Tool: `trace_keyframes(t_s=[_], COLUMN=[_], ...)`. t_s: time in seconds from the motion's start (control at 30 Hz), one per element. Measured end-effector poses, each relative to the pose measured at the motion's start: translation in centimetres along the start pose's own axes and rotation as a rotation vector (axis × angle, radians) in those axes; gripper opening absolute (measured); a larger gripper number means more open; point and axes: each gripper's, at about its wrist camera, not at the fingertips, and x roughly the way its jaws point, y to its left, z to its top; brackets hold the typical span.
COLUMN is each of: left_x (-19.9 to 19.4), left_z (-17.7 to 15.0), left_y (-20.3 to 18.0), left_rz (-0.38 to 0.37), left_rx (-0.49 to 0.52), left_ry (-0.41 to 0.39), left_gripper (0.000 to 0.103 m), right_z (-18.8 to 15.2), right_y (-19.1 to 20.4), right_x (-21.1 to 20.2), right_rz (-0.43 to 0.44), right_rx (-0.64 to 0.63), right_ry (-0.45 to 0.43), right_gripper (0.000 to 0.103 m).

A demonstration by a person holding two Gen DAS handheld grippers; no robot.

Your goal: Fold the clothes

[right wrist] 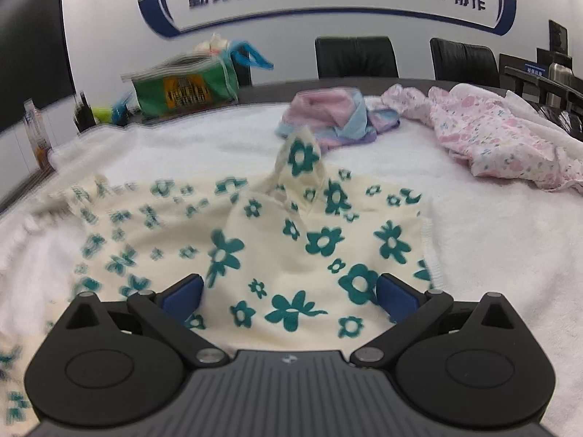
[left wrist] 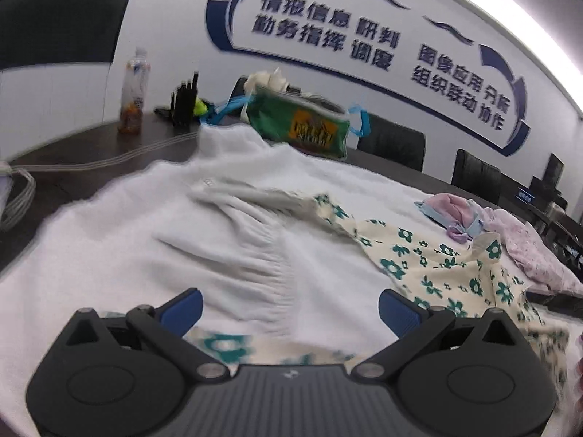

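Both your grippers are wide apart and hold nothing, and the flower shirt (right wrist: 291, 240) lies spread sideways right under your right gripper (right wrist: 289, 296), closer than your left gripper (left wrist: 289, 307).

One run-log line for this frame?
left gripper: open, empty | right gripper: open, over floral garment | garment unfolded on white towel

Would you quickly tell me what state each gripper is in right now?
Left gripper: open, holding nothing.
Right gripper: open over the flower-print garment.
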Motion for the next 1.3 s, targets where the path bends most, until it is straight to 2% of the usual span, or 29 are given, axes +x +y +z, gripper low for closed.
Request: trace_keyframes(t_s=[0.07,0.13,0.2,0.27,0.33,0.37,0.47,0.53,0.57,0.6,0.67,0.83,0.9,0.93,0.97,1.1,1.2,1.3], left_x=[-1.8,-3.0,-4.2,-5.2,-6.0,-6.1,-5.4,-4.4,-3.9,-3.3,-2.8,-2.3,-2.2,-2.2,-2.2,-2.5,-3.7,-4.4], left_z=[0.1,-0.2,-0.7,-1.7,-2.6,-2.9,-3.3,-3.4,-3.3,-3.3,-3.2,-2.3,-1.5,-1.0,-0.7,-0.5,-0.7,-0.1], left_y=[1.5,2.2,2.6,2.0,0.5,-0.3,-2.3,-2.7,-2.7,-2.7,-2.4,-2.1,-1.4,-1.0,-0.7,-1.0,-1.0,-0.2], left_rz=[-0.037,-0.103,-0.185,-0.274,-0.323,-0.341,-0.349,-0.33,-0.318,-0.306,-0.283,-0.273,-0.264,-0.263,-0.266,-0.267,-0.312,-0.336], left_rx=[0.041,0.05,0.049,0.115,0.257,0.33,0.468,0.501,0.507,0.513,0.525,0.53,0.493,0.469,0.459,0.499,0.512,0.477], left_ry=[0.035,0.079,0.104,0.064,0.027,0.018,0.08,0.146,0.177,0.206,0.234,0.261,0.278,0.277,0.271,0.251,0.248,0.235], left_gripper=[0.103,0.103,0.102,0.101,0.096,0.096,0.096,0.084,0.071,0.063,0.058,0.036,0.01,0.007,0.004,0.0,0.0,0.0], right_z=[0.0,-0.3,-0.9,-2.1,-3.6,-4.4,-5.8,-6.4,-6.7,-6.8,-7.0,-6.6,-6.3,-6.1,-5.9,-5.7,-5.8,-5.4], right_y=[-0.9,-1.8,-2.5,-2.6,-1.9,-1.4,-0.1,0.3,0.5,0.6,0.8,1.0,1.0,1.0,1.0,1.2,1.3,0.8], right_x=[-4.1,-7.3,-9.6,-11.0,-11.6,-11.7,-11.3,-10.9,-10.7,-10.5,-10.1,-8.8,-8.5,-8.5,-8.6,-8.7,-9.3,-10.4], right_rz=[0.106,0.143,0.165,0.203,0.241,0.258,0.302,0.296,0.295,0.299,0.301,0.29,0.31,0.318,0.317,0.311,0.33,0.341], right_rx=[-0.022,-0.069,-0.118,-0.174,-0.257,-0.304,-0.396,-0.444,-0.465,-0.484,-0.5,-0.481,-0.482,-0.484,-0.483,-0.501,-0.5,-0.489], right_ry=[-0.099,-0.135,-0.109,-0.07,-0.015,0.013,0.072,0.099,0.109,0.114,0.122,0.138,0.142,0.134,0.116,0.075,0.041,0.009], right_gripper=[0.103,0.103,0.102,0.102,0.098,0.09,0.07,0.066,0.064,0.062,0.056,0.047,0.035,0.016,0.007,0.004,0.002,0.002])
